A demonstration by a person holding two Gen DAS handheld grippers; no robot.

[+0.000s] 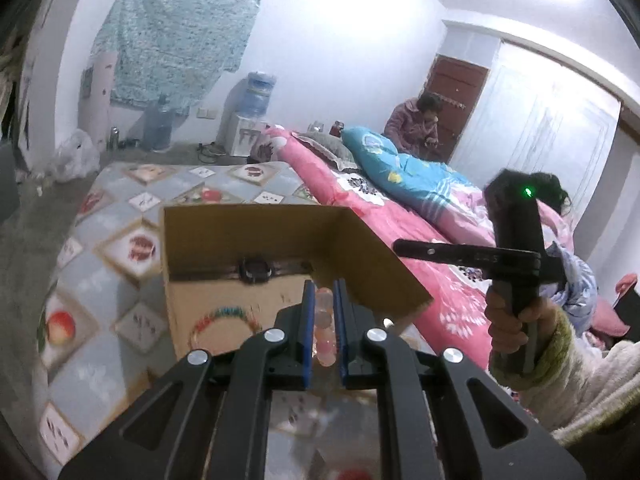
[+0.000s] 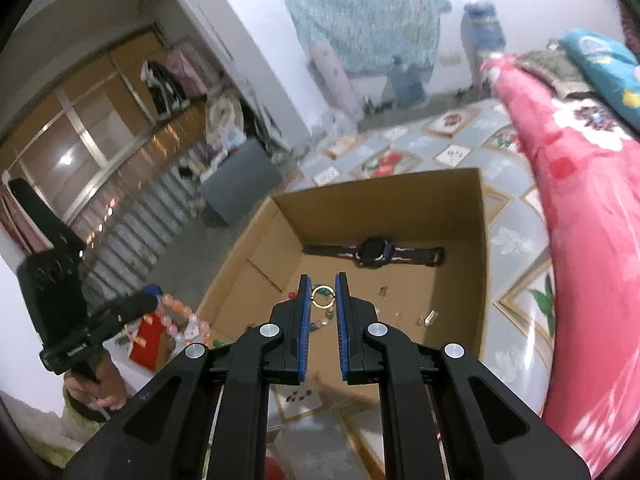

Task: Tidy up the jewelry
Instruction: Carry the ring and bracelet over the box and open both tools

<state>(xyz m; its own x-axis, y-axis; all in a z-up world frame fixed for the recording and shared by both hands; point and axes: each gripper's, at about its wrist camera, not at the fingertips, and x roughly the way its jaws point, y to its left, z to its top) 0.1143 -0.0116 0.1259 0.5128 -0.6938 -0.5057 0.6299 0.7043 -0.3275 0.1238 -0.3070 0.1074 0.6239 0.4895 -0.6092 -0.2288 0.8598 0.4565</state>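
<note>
An open cardboard box (image 1: 260,232) stands on a patterned cloth. A dark watch (image 1: 256,270) lies along its far wall, and a multicoloured bead bracelet (image 1: 224,318) lies on its floor. My left gripper (image 1: 324,286) hangs above the box's near edge, shut on a pink bead bracelet (image 1: 325,320). My right gripper (image 2: 323,280) is over the box (image 2: 460,200), shut on a small gold ring (image 2: 323,296). The watch (image 2: 374,254) lies beyond it. The left gripper (image 2: 154,294) shows at the left with the pink beads (image 2: 176,310) dangling. The right gripper (image 1: 396,245) shows side-on, and its ring is hidden there.
A pink bed cover (image 1: 400,240) with blue bedding rises right of the box. A person (image 1: 416,120) sits at the bed's far end. Small loose pieces (image 2: 430,317) lie on the box floor. A red packet (image 2: 146,338) lies left of the box. A water dispenser (image 1: 256,112) stands at the far wall.
</note>
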